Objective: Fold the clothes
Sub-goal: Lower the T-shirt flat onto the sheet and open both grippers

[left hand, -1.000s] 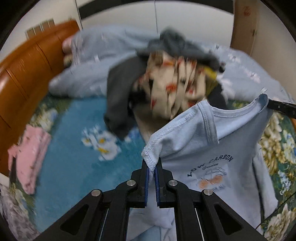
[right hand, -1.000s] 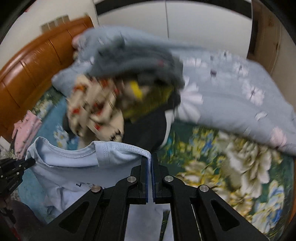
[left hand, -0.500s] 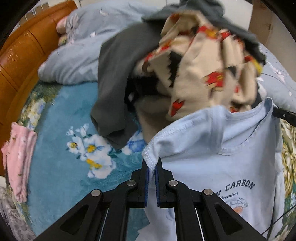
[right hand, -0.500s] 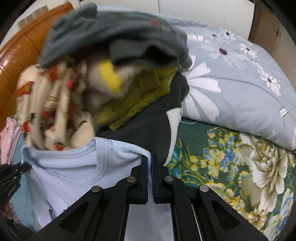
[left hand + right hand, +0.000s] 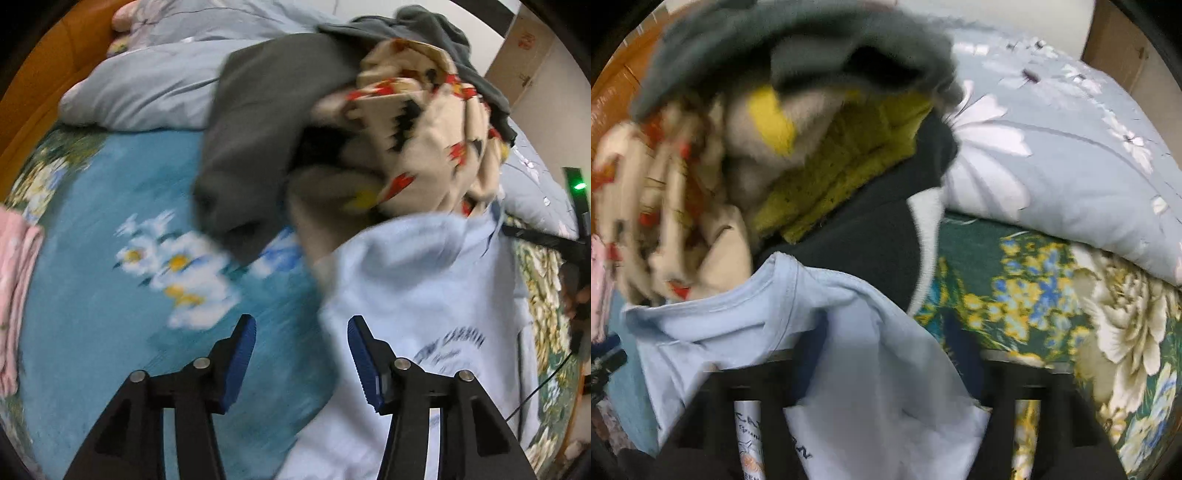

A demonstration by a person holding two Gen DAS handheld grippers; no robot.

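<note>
Your left gripper [image 5: 299, 360] is standing with its pads wide apart, gripping nothing, over the blue flowered bedspread [image 5: 92, 332]. The light blue T-shirt [image 5: 424, 295] is lying just right of it, collar toward the pile of clothes [image 5: 406, 129], length running back toward you. Your right gripper [image 5: 886, 354] is open too, its fingers spread under the draped shirt.

The T-shirt [image 5: 424, 295] at lower right is pale blue with dark lettering; the bedspread [image 5: 92, 295] at lower left is teal with white-and-yellow flowers; the garment [image 5: 436, 147] at upper right is cream with red and black marks; the quilt [image 5: 1071, 155] is grey-blue with white daisies; the folded cloth [image 5: 14, 295] at far left is pink.
</note>
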